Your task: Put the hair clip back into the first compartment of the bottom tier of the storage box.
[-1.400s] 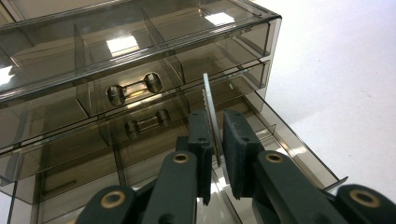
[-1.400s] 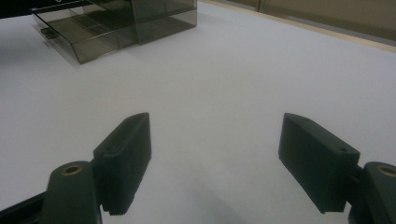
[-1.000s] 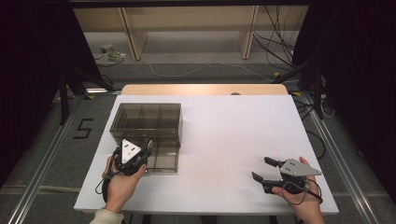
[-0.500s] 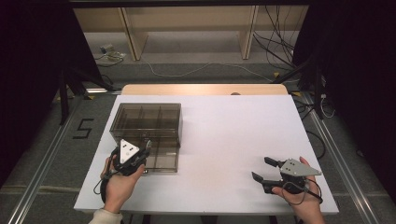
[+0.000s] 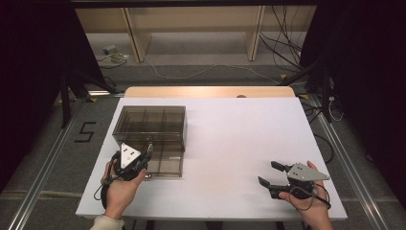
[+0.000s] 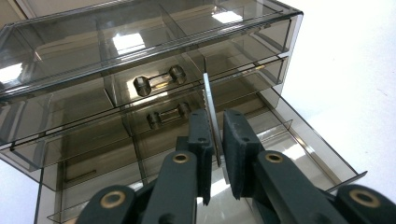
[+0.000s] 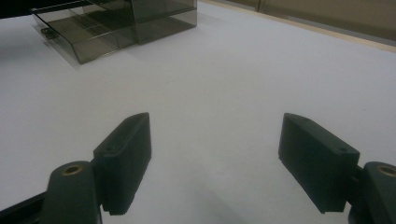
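Altogether, 1 smoky transparent drawer box point(image 5: 151, 125) is seen at the left of the white table point(image 5: 230, 139), with 2 closed drawers, each bearing 1 bar handle point(image 6: 159, 80), and 1 bottom drawer point(image 6: 299, 140) pulled out toward the person. 2 grippers are counted, 1 in each hand. The left gripper point(image 6: 215, 140) is held at the near edge of the open drawer, pointed up and into the box; its jaws are nearly together and are clamped on a thin upright divider plate point(image 6: 208, 100) that rises between the pads. In the high view, the left hand point(image 5: 119, 184) is curled under that gripper. The right gripper point(image 5: 268, 173) is rested low over bare table near the front right, well apart from the box, pointed leftward; its jaws are spread wide with nothing between them.
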`<state>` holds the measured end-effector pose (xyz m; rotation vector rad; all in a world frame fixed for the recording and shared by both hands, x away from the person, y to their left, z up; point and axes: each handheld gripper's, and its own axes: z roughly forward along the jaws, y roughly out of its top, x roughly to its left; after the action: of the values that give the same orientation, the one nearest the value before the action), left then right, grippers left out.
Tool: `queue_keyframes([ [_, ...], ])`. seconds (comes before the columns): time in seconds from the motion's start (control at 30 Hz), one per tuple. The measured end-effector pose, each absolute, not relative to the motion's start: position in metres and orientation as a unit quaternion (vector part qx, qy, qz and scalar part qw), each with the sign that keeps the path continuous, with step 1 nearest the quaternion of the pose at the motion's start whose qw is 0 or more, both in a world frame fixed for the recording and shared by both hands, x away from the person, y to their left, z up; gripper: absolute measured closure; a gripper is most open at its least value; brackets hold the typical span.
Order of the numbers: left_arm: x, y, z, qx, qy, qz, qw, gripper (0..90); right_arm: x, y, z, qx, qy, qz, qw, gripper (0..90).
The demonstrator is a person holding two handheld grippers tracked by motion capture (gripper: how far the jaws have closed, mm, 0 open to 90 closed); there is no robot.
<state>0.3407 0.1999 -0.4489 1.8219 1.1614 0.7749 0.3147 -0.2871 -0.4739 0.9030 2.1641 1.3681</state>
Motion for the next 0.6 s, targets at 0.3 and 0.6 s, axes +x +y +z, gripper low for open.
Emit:
queue_keyframes([
  [0.3, 0.3406, 0.2034, -0.4495, 0.722, 0.461, 0.316, 0.407, 81.7, 0.3146, -0.2874, -0.4738, 0.325, 0.779, 0.492, 0.212, 26.0],
  [0.6, 0.3405, 0.2074, -0.4499, 0.723, 0.463, 0.32, 0.402, 81.7, 0.3148, -0.2875, -0.4737, 0.326, 0.779, 0.493, 0.212, 26.0],
])
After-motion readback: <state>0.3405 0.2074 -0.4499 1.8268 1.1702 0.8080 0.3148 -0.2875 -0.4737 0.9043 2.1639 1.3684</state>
